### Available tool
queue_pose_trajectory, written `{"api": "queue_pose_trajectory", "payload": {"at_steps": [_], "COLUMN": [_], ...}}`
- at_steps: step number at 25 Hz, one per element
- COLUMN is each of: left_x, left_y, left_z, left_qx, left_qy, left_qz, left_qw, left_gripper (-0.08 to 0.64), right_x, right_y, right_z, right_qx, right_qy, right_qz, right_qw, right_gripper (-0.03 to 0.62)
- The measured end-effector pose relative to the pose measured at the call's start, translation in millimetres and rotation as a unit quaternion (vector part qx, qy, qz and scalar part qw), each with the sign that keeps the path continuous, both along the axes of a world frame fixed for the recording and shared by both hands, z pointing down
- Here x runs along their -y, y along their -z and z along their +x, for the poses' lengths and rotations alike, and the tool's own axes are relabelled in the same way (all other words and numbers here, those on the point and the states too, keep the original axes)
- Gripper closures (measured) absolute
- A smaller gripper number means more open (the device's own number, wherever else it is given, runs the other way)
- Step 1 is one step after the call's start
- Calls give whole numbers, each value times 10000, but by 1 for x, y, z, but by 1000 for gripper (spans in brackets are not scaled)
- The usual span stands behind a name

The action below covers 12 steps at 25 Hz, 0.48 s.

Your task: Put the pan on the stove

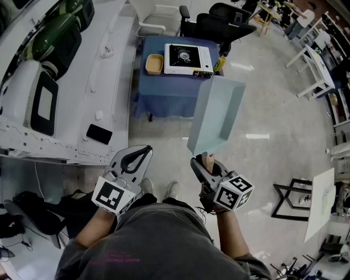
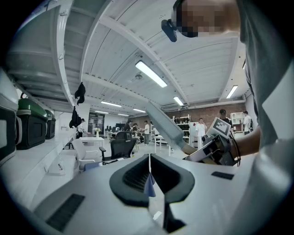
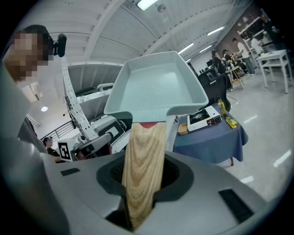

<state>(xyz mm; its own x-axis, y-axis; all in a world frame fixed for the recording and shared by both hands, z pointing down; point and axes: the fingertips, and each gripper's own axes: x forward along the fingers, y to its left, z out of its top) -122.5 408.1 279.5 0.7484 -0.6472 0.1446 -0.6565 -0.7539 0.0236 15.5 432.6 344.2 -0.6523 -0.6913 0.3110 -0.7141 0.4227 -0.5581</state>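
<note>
The pale mint square pan (image 3: 161, 87) looks smooth and matt, its light handle (image 3: 144, 170) grained wood. Upper centre, the blue tablecloth (image 1: 164, 93) is soft fabric.

**Around the room: 1 draped table, chairs, a long bench**

A table draped in blue cloth (image 1: 164, 95) stands far ahead. A tan square dish (image 1: 154, 64) sits at its left end and a yellow bottle (image 1: 220, 64) at its right edge. Beyond it are black office chairs (image 1: 219, 24) and 1 white chair (image 1: 150, 16). A long white bench (image 1: 82, 109) on the left carries dark green bins (image 1: 54, 38) and a flat black rectangle (image 1: 99, 134). A black metal frame (image 1: 292, 199) sits on the floor at the right.
</note>
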Motion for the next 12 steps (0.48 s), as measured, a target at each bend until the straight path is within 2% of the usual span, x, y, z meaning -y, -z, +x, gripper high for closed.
{"api": "queue_pose_trajectory", "payload": {"at_steps": [12], "left_x": [0], "left_y": [-6], "left_z": [6], "left_qx": [87], "left_qy": [64], "left_qz": [-26], "left_qw": [9999], "left_gripper": [549], "right_x": [5], "right_y": [-3], "right_z": [12], "right_qx": [83], "right_qy": [-94], "right_qz": [-11], "right_qw": [9999], "right_gripper": [489]}}
